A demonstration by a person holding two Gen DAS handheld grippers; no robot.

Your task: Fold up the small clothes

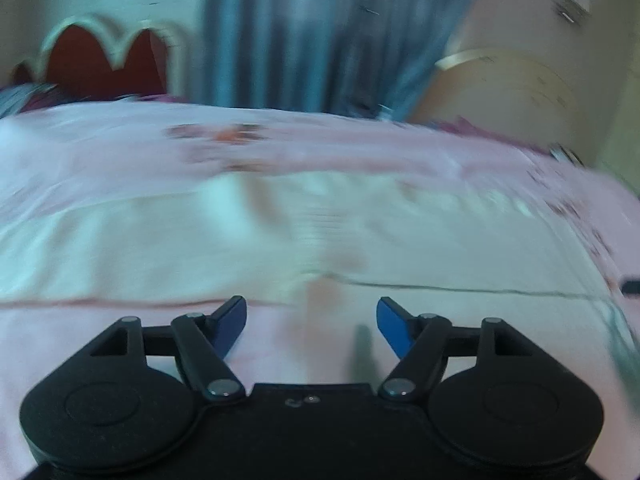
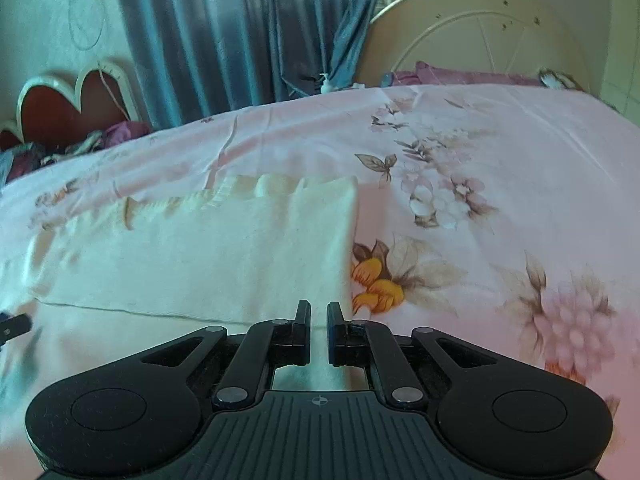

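A cream-white garment (image 2: 224, 248) lies spread flat on the pink floral bedsheet (image 2: 500, 152); it also shows, blurred, in the left wrist view (image 1: 240, 236). My left gripper (image 1: 312, 320) is open and empty, held over the sheet just short of the garment's near edge. My right gripper (image 2: 319, 320) has its jaws nearly closed with a narrow gap, over the garment's near right corner; I cannot see whether cloth is pinched between them. The tip of the left gripper shows at the left edge of the right wrist view (image 2: 14, 326).
A blue curtain (image 2: 248, 32) hangs behind the bed. A red scalloped headboard (image 2: 68, 108) with crumpled clothes stands at the left. A round cream frame (image 2: 480, 36) leans at the back right. A small bottle (image 2: 327, 84) stands at the far edge.
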